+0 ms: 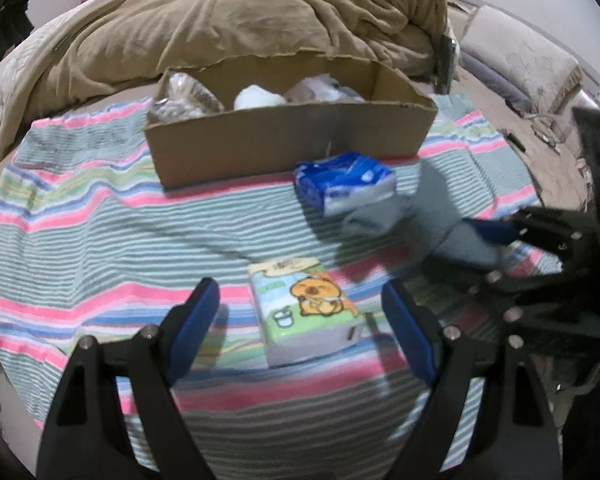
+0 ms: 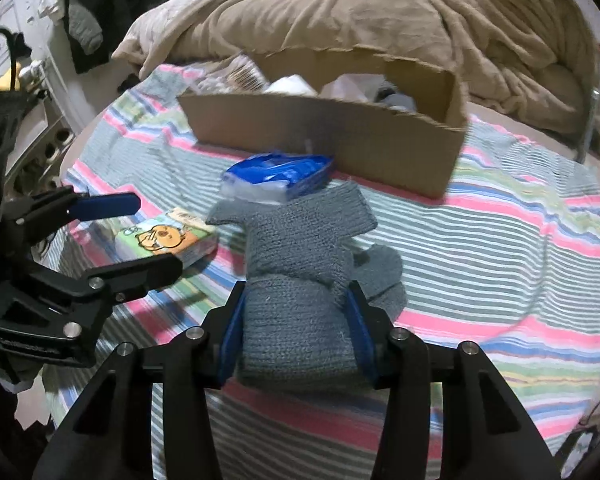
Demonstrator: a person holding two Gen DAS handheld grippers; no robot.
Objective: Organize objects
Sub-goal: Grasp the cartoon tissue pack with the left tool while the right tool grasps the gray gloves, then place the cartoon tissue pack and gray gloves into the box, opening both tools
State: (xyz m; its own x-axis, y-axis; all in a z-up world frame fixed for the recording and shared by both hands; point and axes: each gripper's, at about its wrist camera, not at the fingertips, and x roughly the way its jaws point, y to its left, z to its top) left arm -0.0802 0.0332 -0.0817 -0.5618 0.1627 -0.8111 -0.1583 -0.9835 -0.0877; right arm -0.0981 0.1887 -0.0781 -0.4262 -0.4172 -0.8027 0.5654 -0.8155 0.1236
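A bed carries everything, spread with a striped towel (image 1: 80, 216) in pink, green and blue bands. Nearest, the left gripper (image 1: 300, 320) is spread wide, with a tissue pack (image 1: 306, 312) printed with an orange cartoon animal lying flat on the towel between its fingers, touching neither. The right gripper (image 2: 296, 332) is clenched on a grey knitted sock (image 2: 300, 264), whose free end sprawls forward over the towel. Just beyond the sock lies a blue plastic packet (image 2: 278, 178), its near edge touching the sock's knit. Behind that stands an open cardboard box (image 1: 288, 140) with torn rims, holding white and clear-wrapped things. The towel has bare striped room to the left of the box and to the right of the sock. Farthest, a rumpled tan blanket (image 1: 220, 20) is heaped across the bed, close behind the box's back wall.
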